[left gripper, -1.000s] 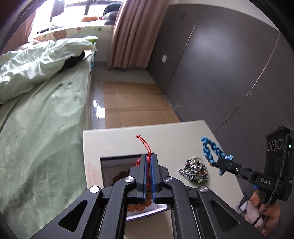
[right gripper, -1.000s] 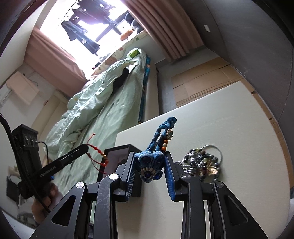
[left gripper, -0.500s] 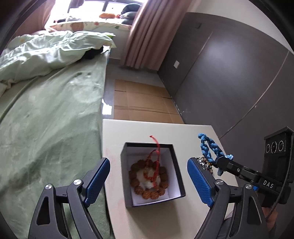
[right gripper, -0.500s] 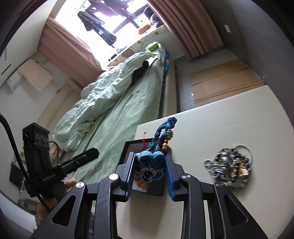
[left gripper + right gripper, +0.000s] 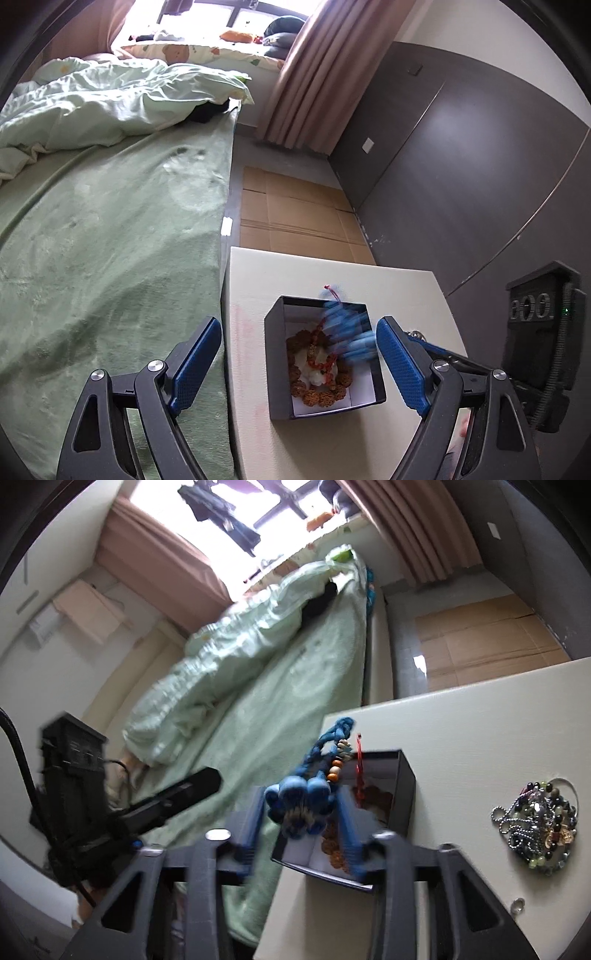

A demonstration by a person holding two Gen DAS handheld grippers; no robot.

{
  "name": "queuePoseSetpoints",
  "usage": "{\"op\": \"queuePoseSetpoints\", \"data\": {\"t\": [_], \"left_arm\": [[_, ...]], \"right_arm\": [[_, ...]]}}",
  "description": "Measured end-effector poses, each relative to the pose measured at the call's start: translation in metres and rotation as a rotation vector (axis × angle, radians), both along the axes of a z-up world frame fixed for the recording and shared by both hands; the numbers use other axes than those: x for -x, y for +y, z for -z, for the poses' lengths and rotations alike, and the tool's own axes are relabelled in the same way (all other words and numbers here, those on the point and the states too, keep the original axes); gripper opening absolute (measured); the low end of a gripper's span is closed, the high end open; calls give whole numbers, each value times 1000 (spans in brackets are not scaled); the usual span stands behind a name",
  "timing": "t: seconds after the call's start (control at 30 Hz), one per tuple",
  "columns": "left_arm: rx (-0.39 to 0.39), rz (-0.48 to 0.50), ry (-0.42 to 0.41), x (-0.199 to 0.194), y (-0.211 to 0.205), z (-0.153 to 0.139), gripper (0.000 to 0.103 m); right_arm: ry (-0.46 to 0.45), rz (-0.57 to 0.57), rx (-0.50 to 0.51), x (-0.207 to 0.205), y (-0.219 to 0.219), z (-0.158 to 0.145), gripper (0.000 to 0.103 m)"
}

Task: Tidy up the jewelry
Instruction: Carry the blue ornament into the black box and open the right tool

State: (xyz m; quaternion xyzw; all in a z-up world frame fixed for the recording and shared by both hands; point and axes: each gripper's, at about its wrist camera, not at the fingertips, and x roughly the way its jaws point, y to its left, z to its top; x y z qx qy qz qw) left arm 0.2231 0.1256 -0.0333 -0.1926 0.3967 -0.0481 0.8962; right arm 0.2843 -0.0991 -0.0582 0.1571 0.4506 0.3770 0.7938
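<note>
Blue braided cord bracelet (image 5: pixel 310 797) pinched in right claw (image 5: pixel 301 827) above black square box (image 5: pixel 275 354) at tabletop (image 5: pixel 480 738) left edge | left claw (image 5: pixel 295 363) wide, empty | risk: dangling braid snags box wall, drops outside.

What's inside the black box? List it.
Inside the black square box: a brown seed-bead bracelet with red cord, on a white lining. The blurred blue braided bracelet covers the box's right side.

A box (image 5: pixel 325 369) stands on the bench (image 5: pixel 399 291) near the edge beside the bed (image 5: pixel 110 240). A bead bracelet (image 5: pixel 319 380) lies inside the box. A braided cord (image 5: pixel 314 771) hangs over the box. A heap of chains (image 5: pixel 537 821) lies on the bench well right of the box, a ring (image 5: pixel 518 905) near it.
</note>
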Motion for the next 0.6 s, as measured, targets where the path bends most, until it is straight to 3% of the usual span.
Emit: {"op": "queuePoseSetpoints", "data": {"t": [0.33,0.6], "left_arm": [[10,10,-3,0,0,0,86],[-42,73,-19,-2,-31,-3,87]], "right_arm": [[43,98,-19,0,-39,3,60],[24,154,-16,-1,-78,-6,62]]}}
